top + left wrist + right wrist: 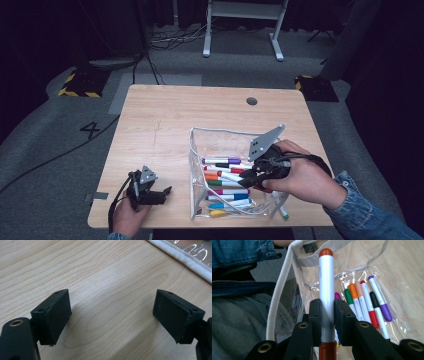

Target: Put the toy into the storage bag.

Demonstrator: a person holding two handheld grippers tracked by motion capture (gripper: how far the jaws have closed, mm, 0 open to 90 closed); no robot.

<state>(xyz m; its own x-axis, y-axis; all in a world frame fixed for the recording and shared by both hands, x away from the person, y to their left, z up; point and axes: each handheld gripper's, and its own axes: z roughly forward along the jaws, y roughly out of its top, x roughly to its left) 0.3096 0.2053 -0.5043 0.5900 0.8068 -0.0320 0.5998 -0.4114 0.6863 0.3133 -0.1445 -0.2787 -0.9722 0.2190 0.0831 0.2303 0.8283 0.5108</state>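
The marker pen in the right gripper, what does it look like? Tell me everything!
The marker pen has a smooth white barrel, likely plastic, with a dark orange-red rounded tip at its far end and the same colour at its near end. The right gripper is shut on its barrel, both black pads pressing its sides. It is held over the clear plastic pouch, above the other markers lying inside, touching none of them.

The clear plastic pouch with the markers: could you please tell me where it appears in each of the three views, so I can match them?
High view: the clear pouch lies at the lower middle of the table, beside the right gripper.
Left gripper view: its white-trimmed edge crosses the top right corner.
Right gripper view: it spreads across the middle and right, behind the gripped red-capped marker.
Shared landmark: the pouch's white trim.
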